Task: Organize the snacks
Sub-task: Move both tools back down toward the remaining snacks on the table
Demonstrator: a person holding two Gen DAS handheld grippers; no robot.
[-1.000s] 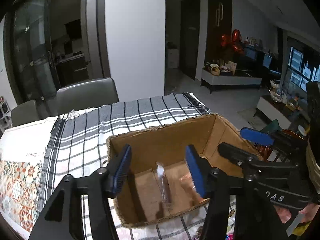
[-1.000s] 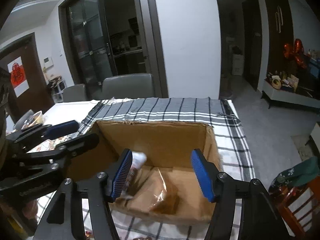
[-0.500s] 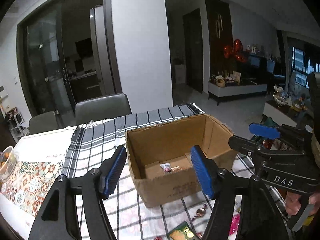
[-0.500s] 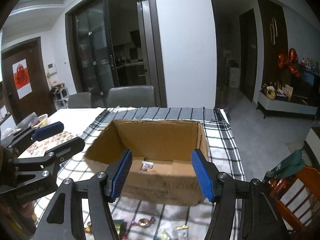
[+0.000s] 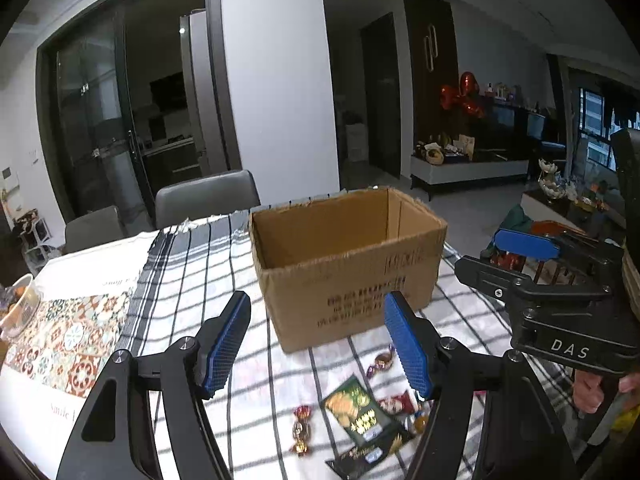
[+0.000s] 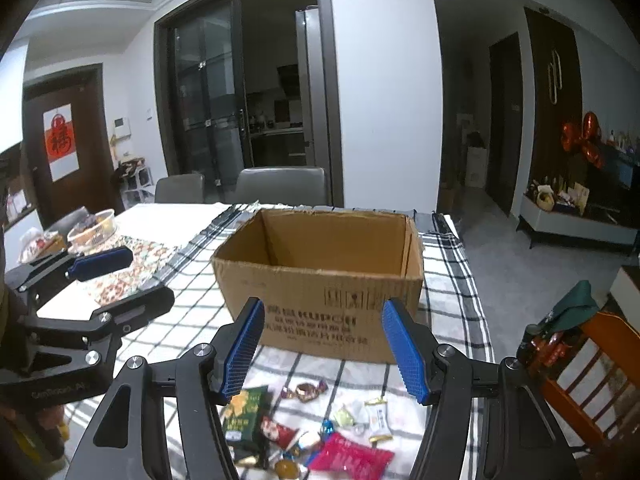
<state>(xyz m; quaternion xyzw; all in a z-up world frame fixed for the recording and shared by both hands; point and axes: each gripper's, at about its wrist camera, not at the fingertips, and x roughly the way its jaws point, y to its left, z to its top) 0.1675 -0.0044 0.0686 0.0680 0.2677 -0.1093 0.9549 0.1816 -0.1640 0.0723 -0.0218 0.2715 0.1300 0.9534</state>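
Observation:
An open cardboard box (image 5: 348, 280) (image 6: 320, 296) stands on the checked cloth (image 5: 192, 272); its inside is hidden from this low angle. Loose snacks lie in front of it: a green packet (image 5: 358, 412) (image 6: 244, 412), a pink packet (image 6: 348, 456), a red sachet (image 6: 278, 432) and several wrapped candies (image 5: 300, 432) (image 6: 306, 390). My left gripper (image 5: 317, 299) is open and empty, hovering over the snacks, short of the box. My right gripper (image 6: 323, 306) is open and empty too, beside it on the right. Each one shows at the edge of the other's view.
A patterned mat (image 5: 68, 340) and a bowl of food (image 6: 92, 228) lie to the left on the table. Grey chairs (image 6: 280, 184) stand behind the table. A wooden chair (image 6: 592, 364) sits close at the right edge. The table's right edge drops off to the floor.
Both grippers have pulled back from above the box interior to in front of it. The snacks dropped inside are out of sight now, and the loose snacks on the cloth have come into view.

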